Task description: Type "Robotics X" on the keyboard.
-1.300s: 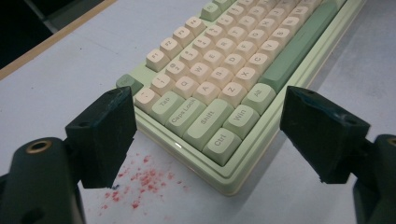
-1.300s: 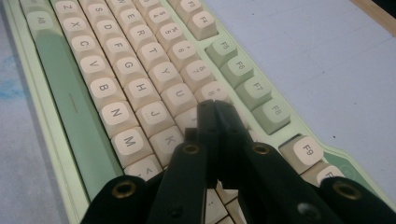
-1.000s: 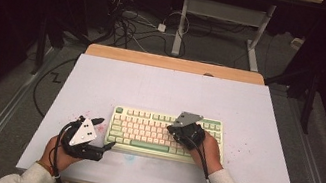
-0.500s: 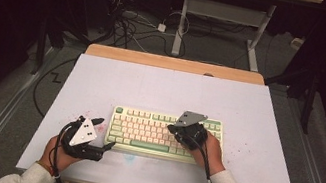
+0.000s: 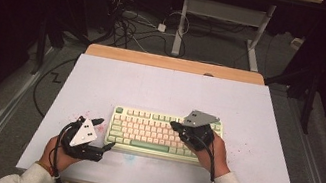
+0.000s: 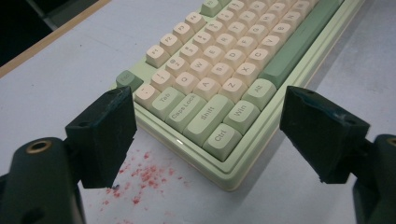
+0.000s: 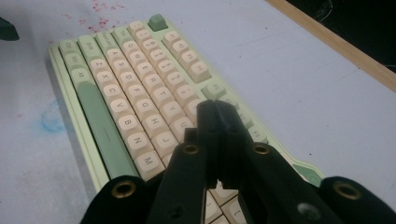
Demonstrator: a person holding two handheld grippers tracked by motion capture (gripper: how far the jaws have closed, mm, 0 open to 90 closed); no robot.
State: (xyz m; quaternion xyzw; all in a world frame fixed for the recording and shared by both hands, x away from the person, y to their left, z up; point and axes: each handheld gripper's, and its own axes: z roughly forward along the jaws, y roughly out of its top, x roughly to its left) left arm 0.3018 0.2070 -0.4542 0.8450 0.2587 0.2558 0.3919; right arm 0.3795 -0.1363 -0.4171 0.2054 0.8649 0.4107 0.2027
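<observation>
We see a white table (image 5: pixel 166 92) with a wooden edge (image 5: pixel 176 64) at its far side, red specks (image 6: pixel 144 175) and a faint blue smudge (image 7: pixel 50 119) on it. Beyond lie tangled cables (image 5: pixel 131 27) (on grey floor) and a desk frame (image 5: pixel 225 16).

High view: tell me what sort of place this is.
Probably a lab or recording workspace, not a home desk. A lone keyboard sits on a bare white table, loose cables sprawl over the floor behind it, and dark surroundings frame a metal desk frame.
</observation>
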